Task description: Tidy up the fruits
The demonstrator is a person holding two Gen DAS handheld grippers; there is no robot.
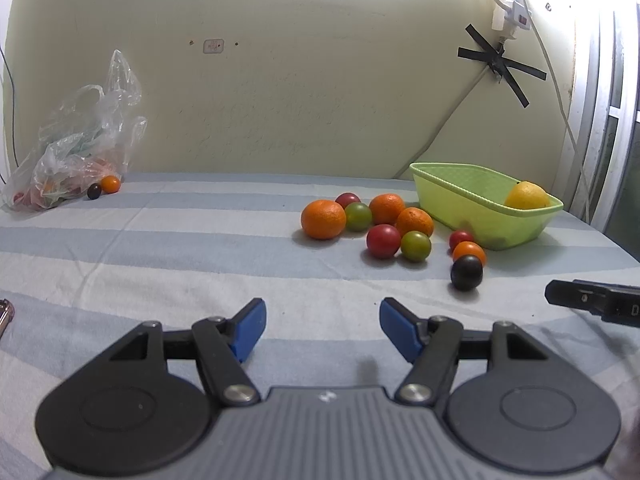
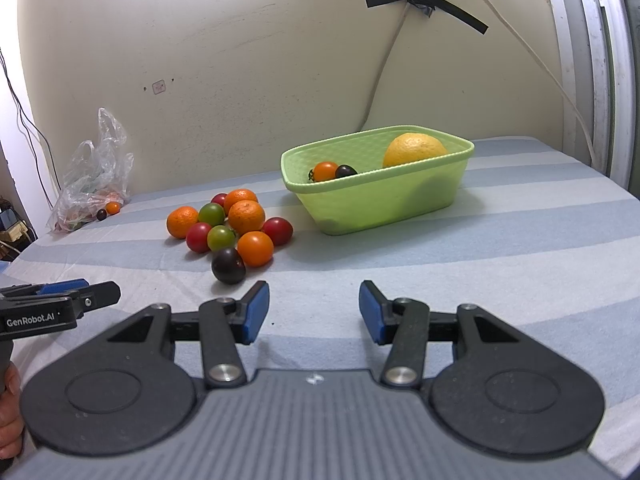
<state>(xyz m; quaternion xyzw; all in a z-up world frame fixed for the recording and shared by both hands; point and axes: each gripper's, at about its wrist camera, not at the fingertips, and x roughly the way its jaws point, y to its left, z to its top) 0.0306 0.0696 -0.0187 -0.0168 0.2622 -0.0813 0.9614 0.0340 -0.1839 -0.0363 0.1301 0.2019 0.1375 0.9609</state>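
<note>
A green basket [image 2: 424,196] [image 1: 452,196] stands on the striped cloth and holds a yellow citrus [image 2: 414,149] [image 1: 526,195], a small orange tomato [image 2: 325,170] and a dark tomato [image 2: 345,170]. Left of it lies a pile of oranges [image 2: 246,217] [image 1: 323,219], red, green and orange tomatoes and a dark tomato [image 2: 228,265] [image 1: 466,272]. My left gripper [image 1: 322,328] is open and empty, short of the pile. My right gripper [image 2: 314,312] is open and empty, in front of the basket and pile. The left gripper's side shows in the right wrist view [image 2: 60,304].
A clear plastic bag [image 1: 80,140] [image 2: 94,176] with more fruit sits at the far left by the wall, with an orange tomato [image 1: 110,184] and a dark one [image 1: 94,191] beside it. Cables [image 2: 520,40] run down the wall behind the basket.
</note>
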